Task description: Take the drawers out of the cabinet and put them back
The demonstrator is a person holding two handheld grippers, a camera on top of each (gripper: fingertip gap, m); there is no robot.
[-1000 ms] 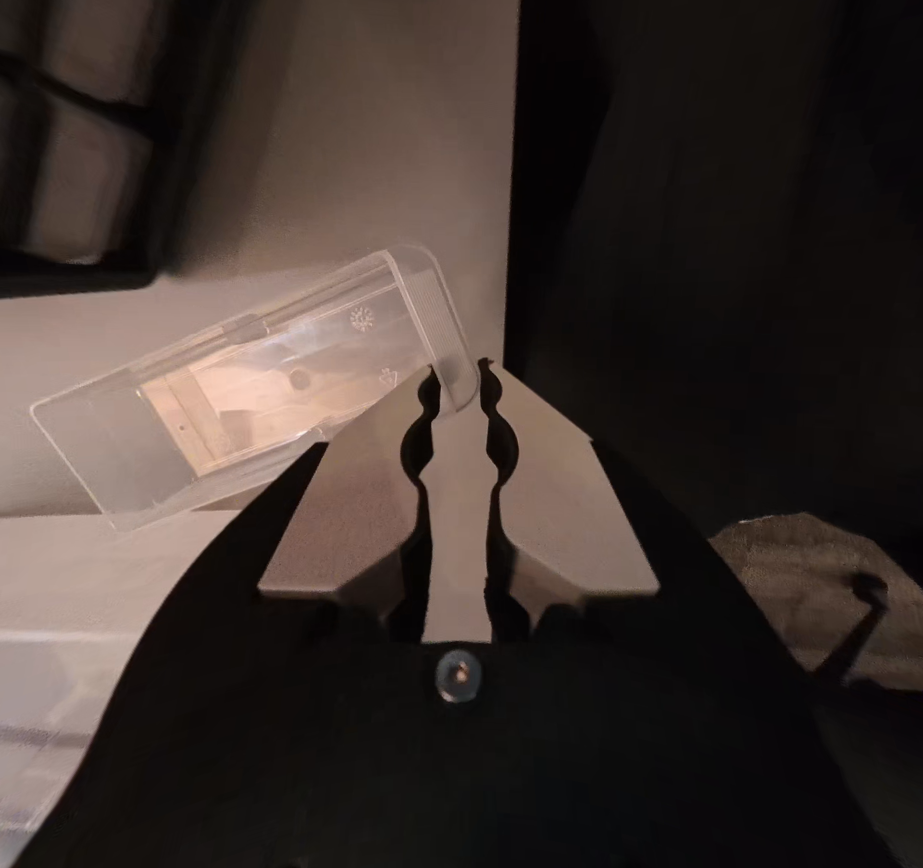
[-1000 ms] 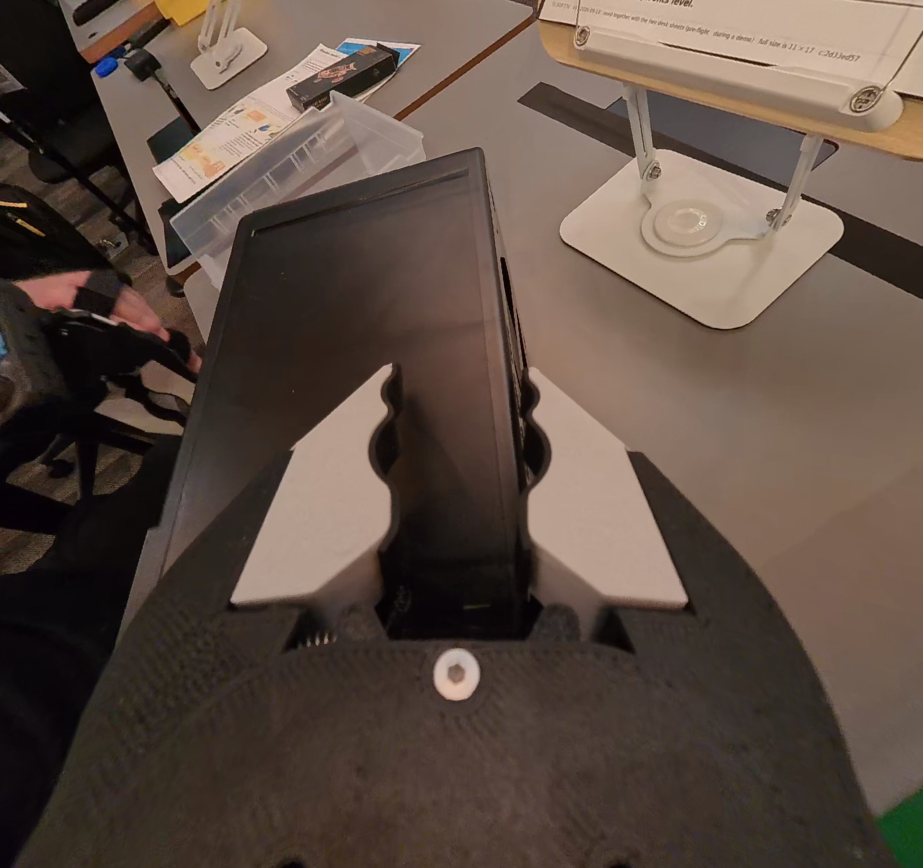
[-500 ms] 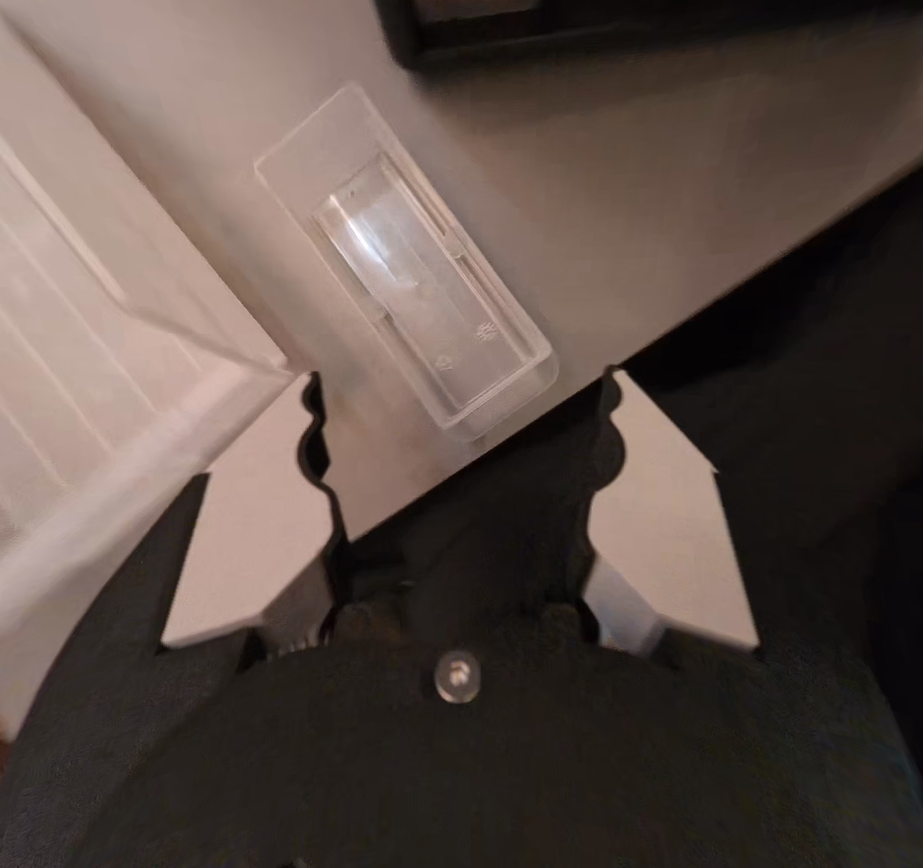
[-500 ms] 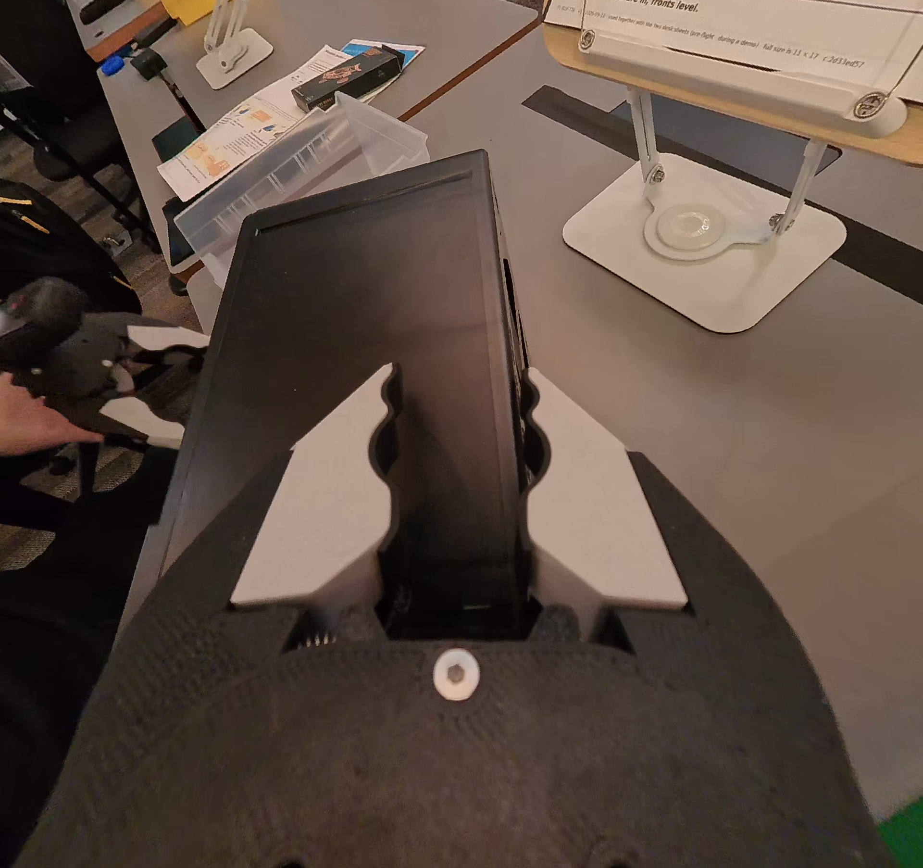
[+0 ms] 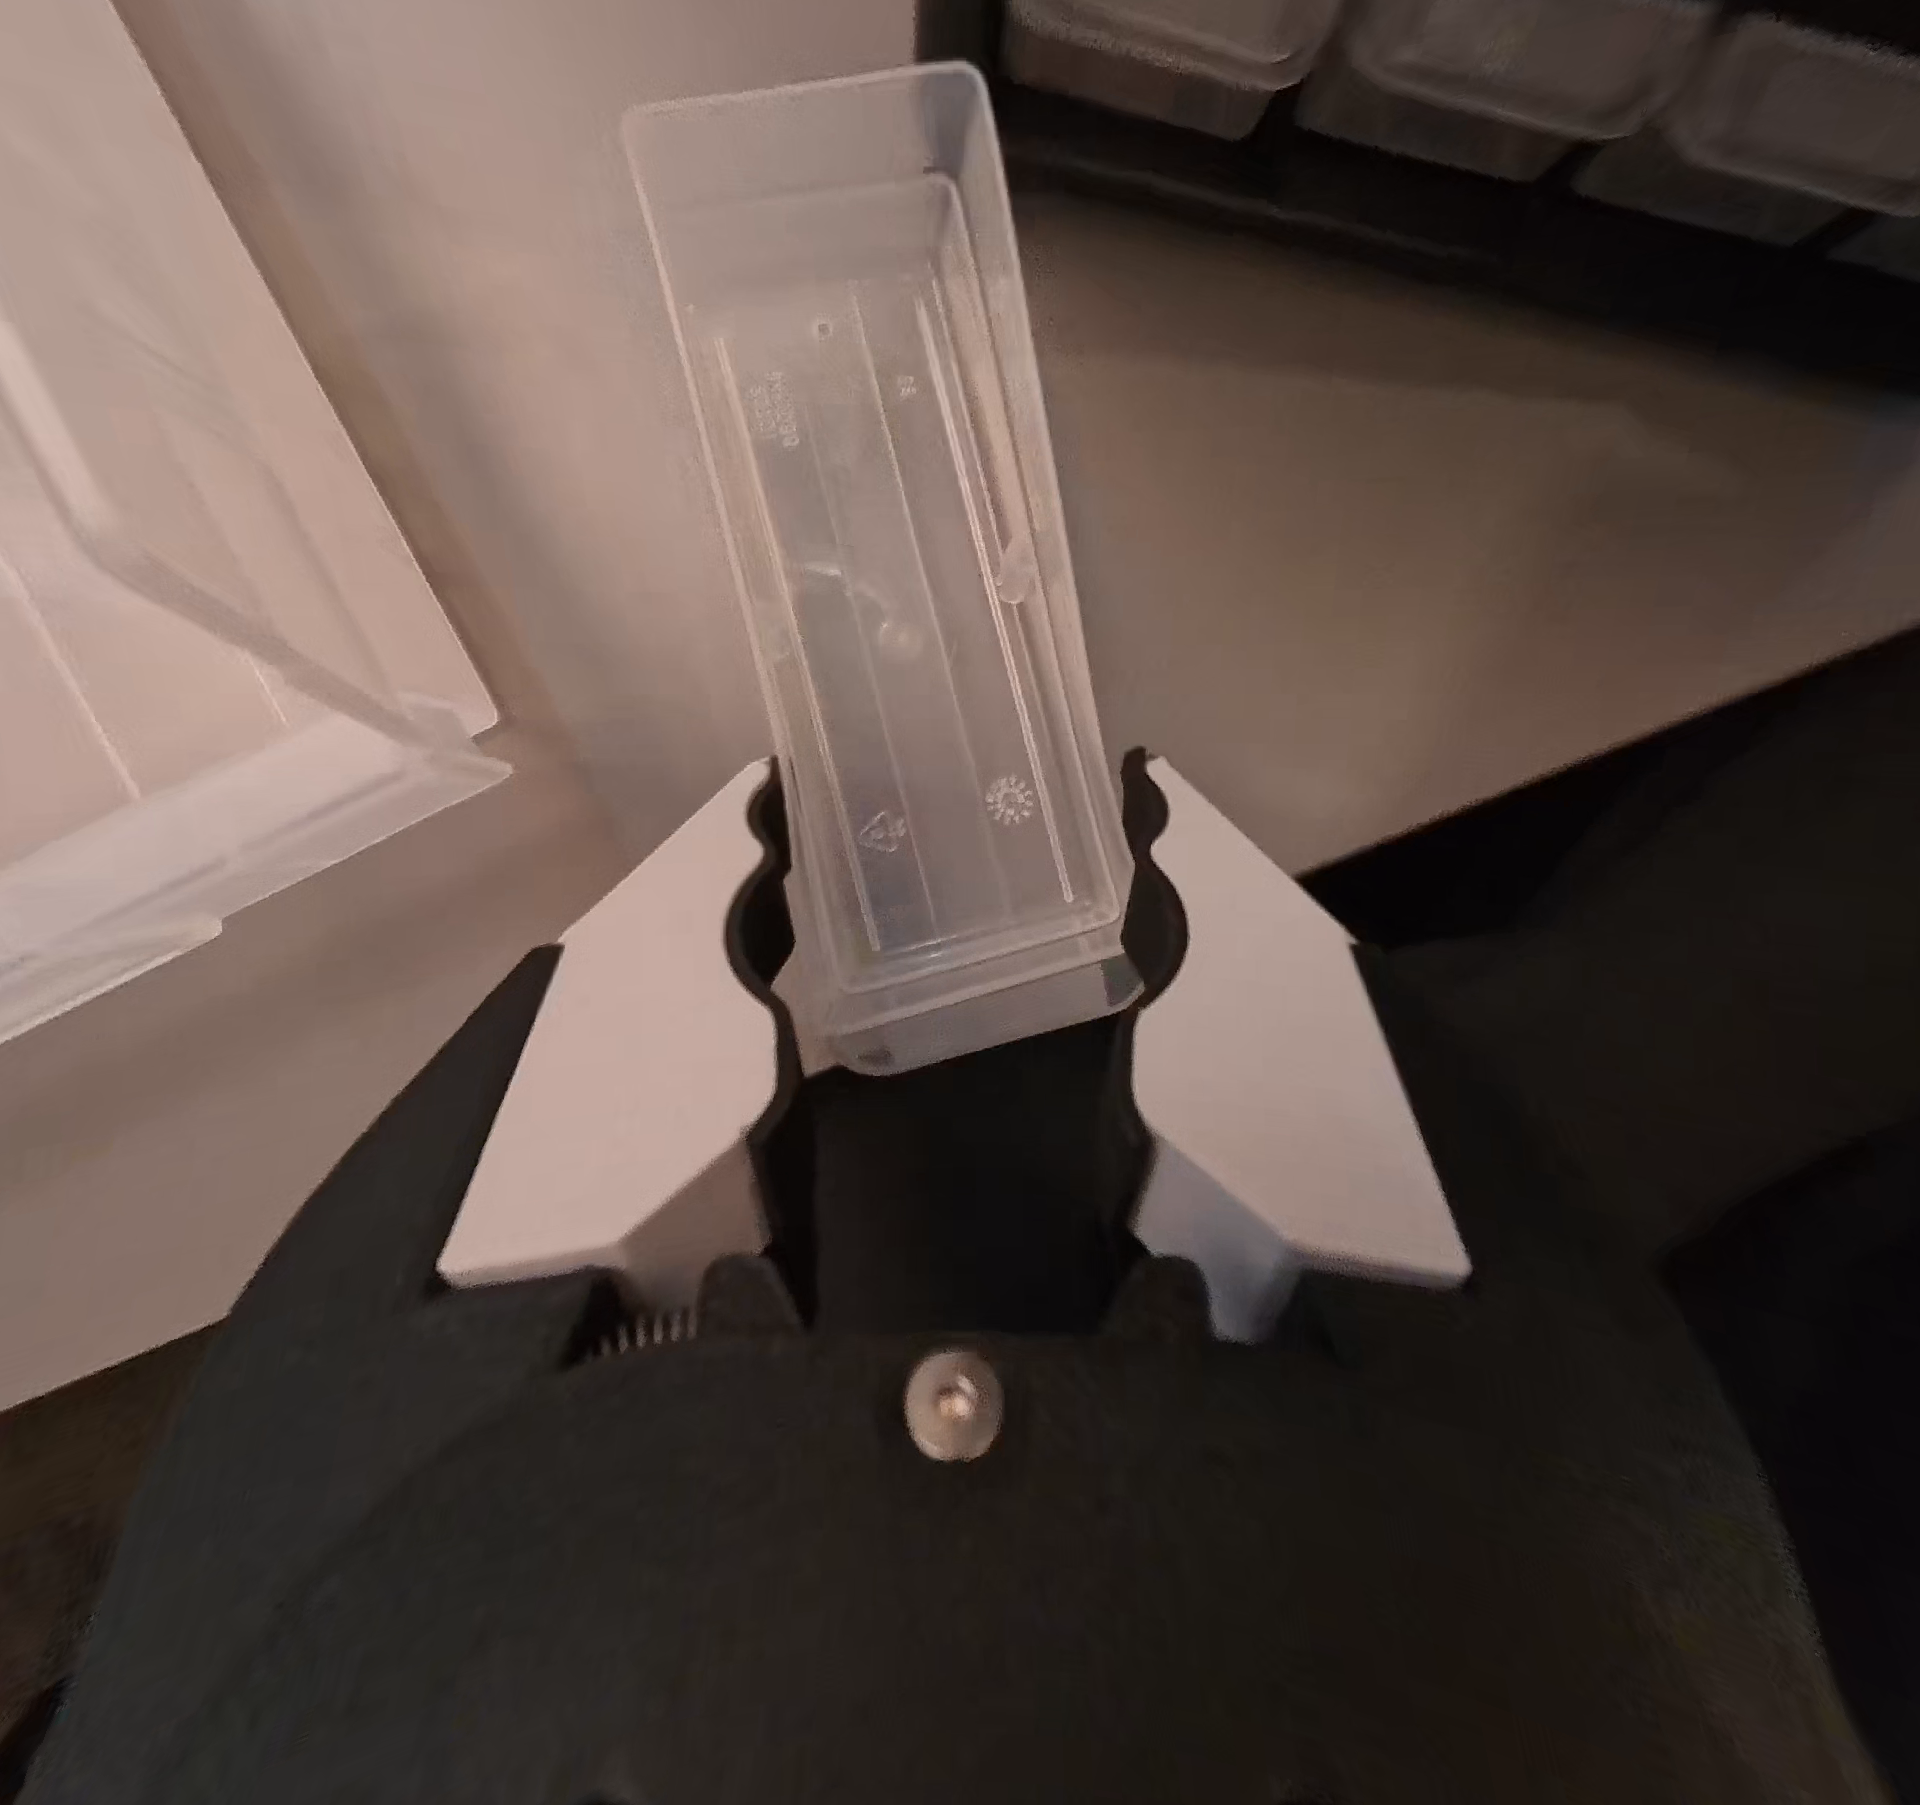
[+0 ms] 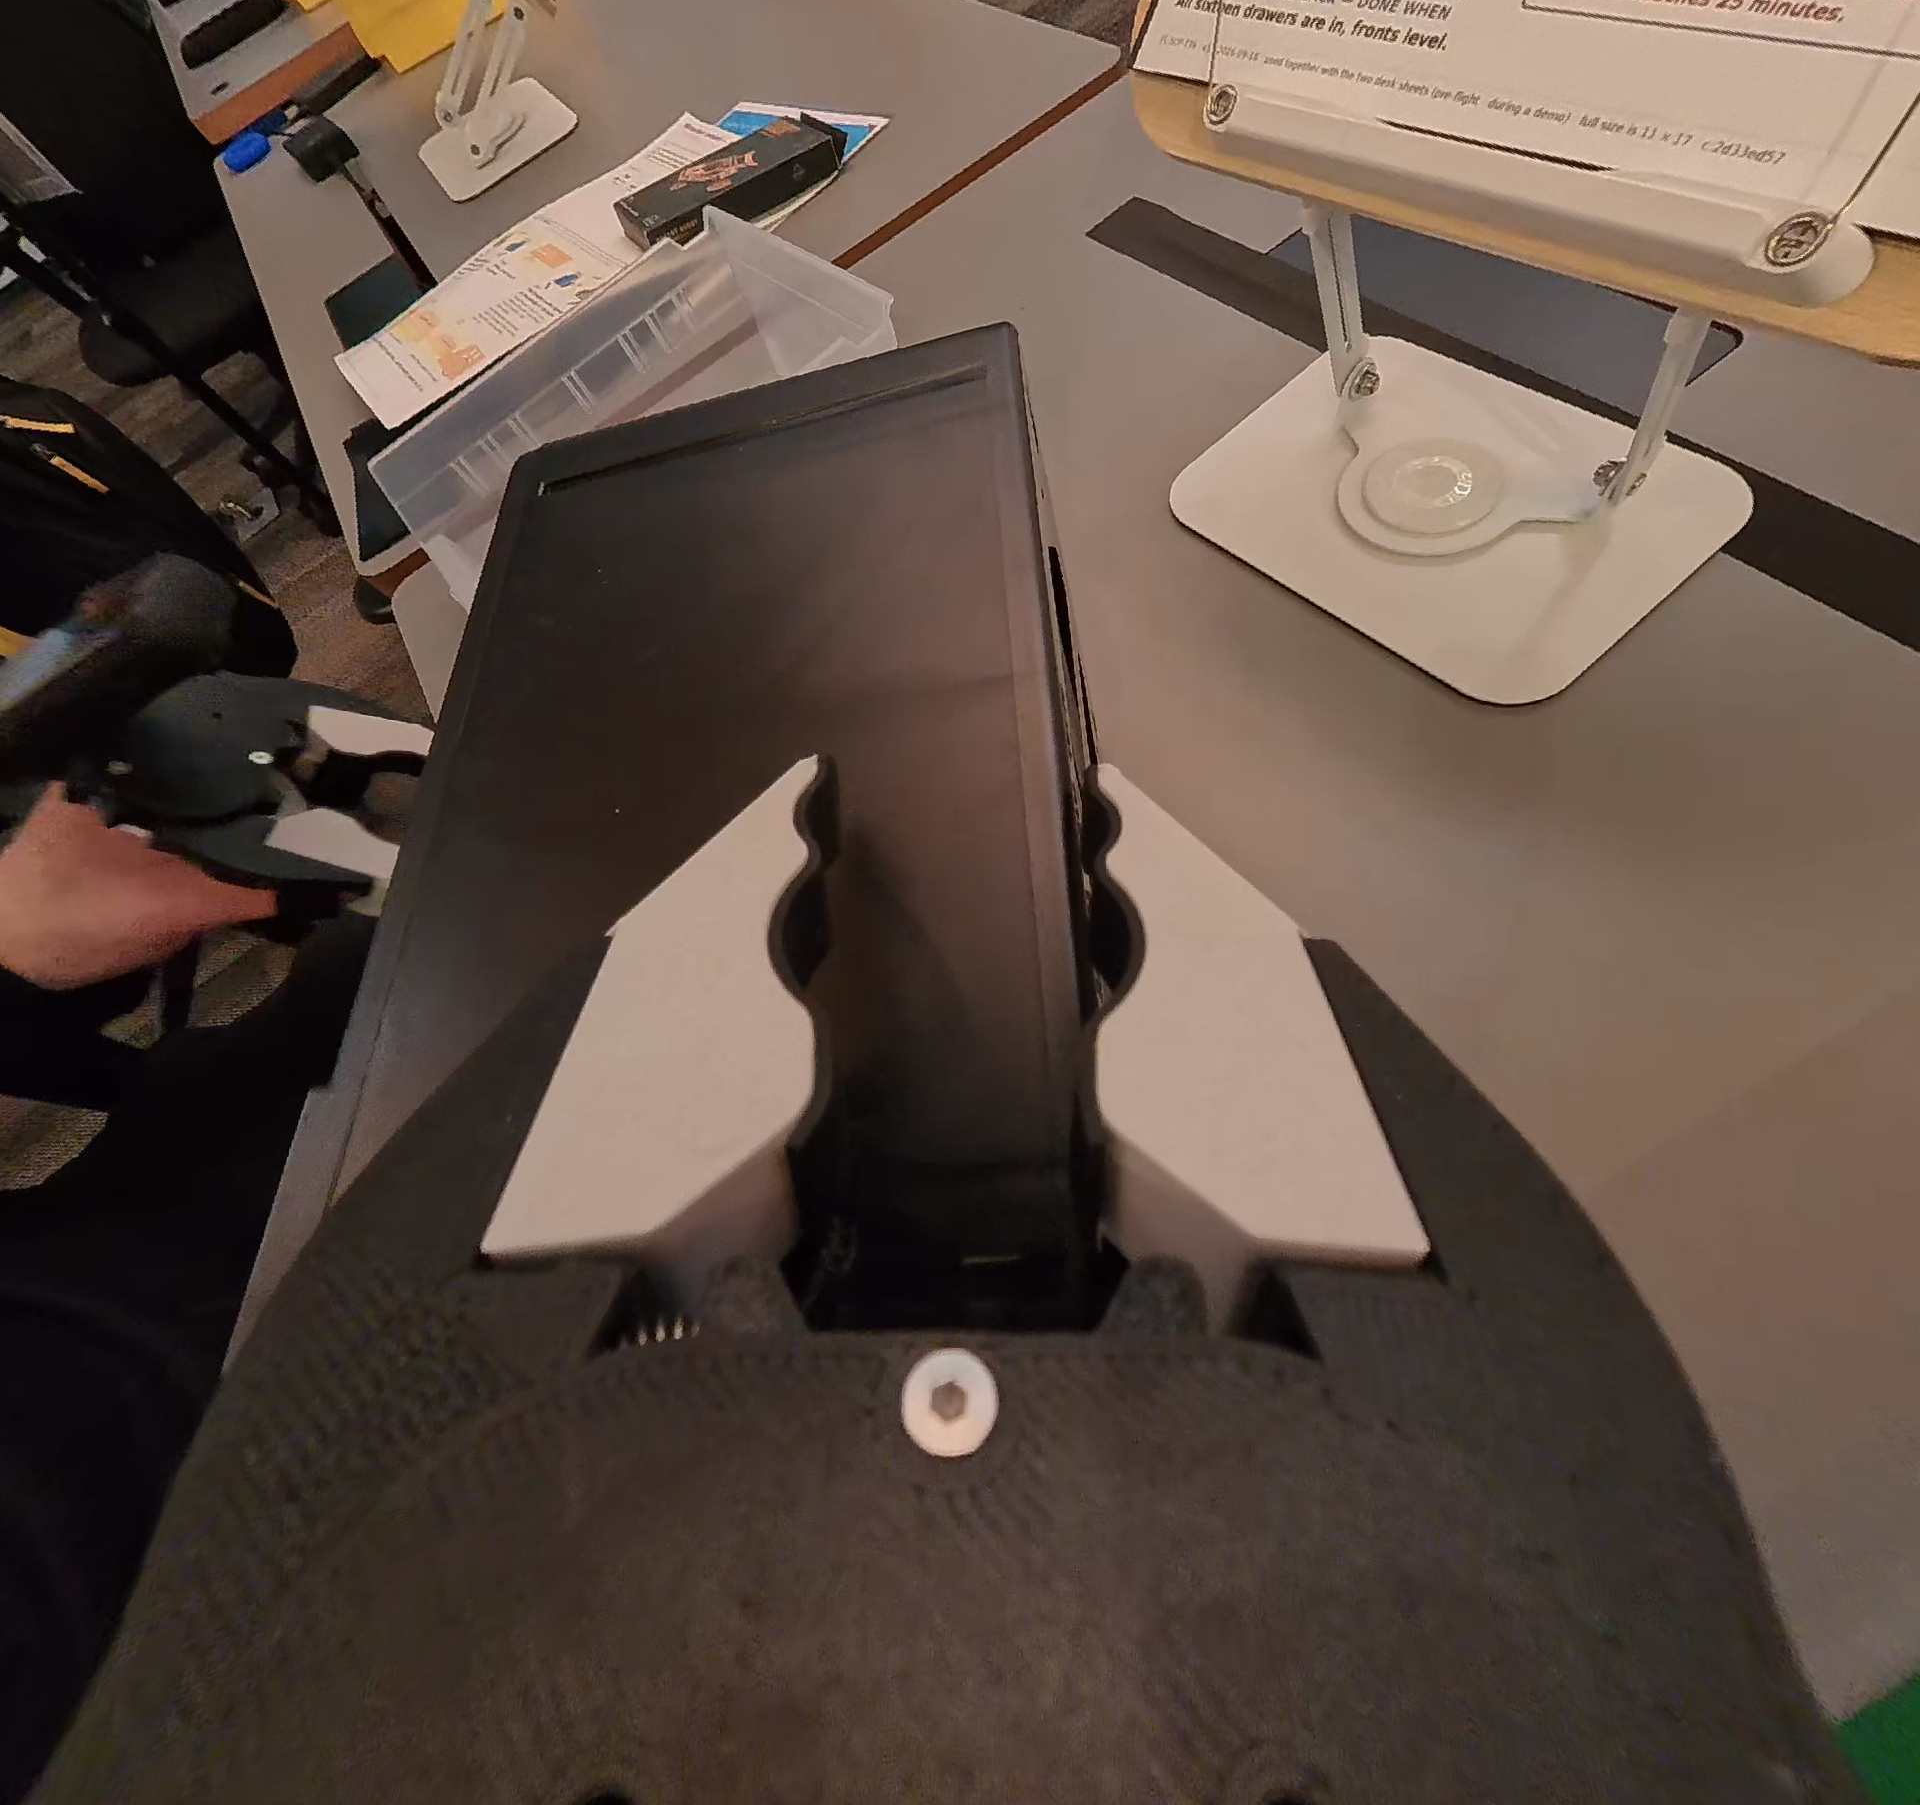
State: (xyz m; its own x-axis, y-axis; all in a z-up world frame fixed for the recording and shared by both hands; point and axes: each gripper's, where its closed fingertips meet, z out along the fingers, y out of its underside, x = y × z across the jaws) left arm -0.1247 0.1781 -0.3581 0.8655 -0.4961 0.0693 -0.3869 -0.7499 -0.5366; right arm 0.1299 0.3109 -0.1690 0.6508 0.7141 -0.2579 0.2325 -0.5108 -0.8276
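Observation:
In the left wrist view a clear plastic drawer (image 5: 894,550) lies lengthwise on the grey table, open side up. My left gripper (image 5: 951,779) is shut on its near end, one finger on each long side. The black cabinet (image 5: 961,41) stands at the upper right with several clear drawers (image 5: 1496,41) in its slots. In the right wrist view my right gripper (image 6: 956,789) is shut on the near right edge of the cabinet's black top (image 6: 727,664). The left gripper (image 6: 343,820) and a hand (image 6: 104,914) show at the cabinet's left.
A large clear bin (image 5: 208,612) sits left of the drawer and shows behind the cabinet (image 6: 623,373). A white document stand (image 6: 1455,529) stands to the right. Leaflets and a black box (image 6: 727,181) lie on the far table. The table edge (image 5: 1558,747) runs close on the right.
My left gripper let the drawer down onto the table, opened wide, turned, and has now closed around the drawer's near end. The right gripper has stayed on the cabinet.

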